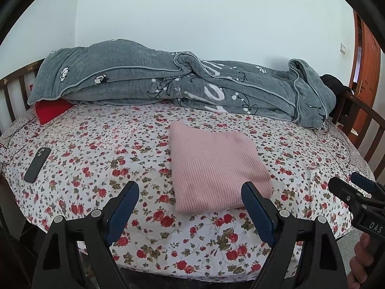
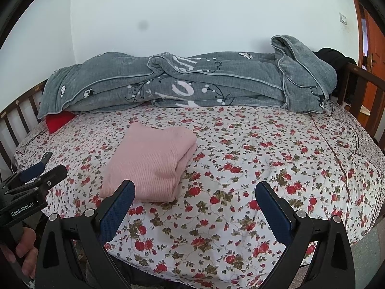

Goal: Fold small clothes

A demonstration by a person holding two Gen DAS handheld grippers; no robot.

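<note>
**Left wrist view: folded sweater just ahead of your open tongs**

Left wrist view puts the pink sweater (image 1: 216, 166), folded into a thick rectangle, flat on the floral sheet (image 1: 96, 159) at about 12 to 1 o'clock from your left tongs (image 1: 191, 204). Their jaws stand wide apart with nothing between them. The right-hand pad overlaps the sweater's near right corner in the picture; you cannot tell whether it touches. The sweater's near edge lies just beyond the tips.

Your right tongs (image 1: 356, 187) show at 3 o'clock in that view, over the sheet beside the sweater; from there their jaws cannot be read. In the right wrist view your right tongs (image 2: 195, 204) are plainly open and empty, and the sweater (image 2: 154, 161) sits at 11 o'clock from them, its near corner just past the left pad. Your left tongs (image 2: 45, 168) appear at 9 o'clock.

A phone (image 1: 37, 165) lies on the sheet at 10 o'clock from the left tongs, well apart from the sweater. A grey quilt (image 1: 168, 84) is heaped along the far edge at 12 o'clock.
</note>
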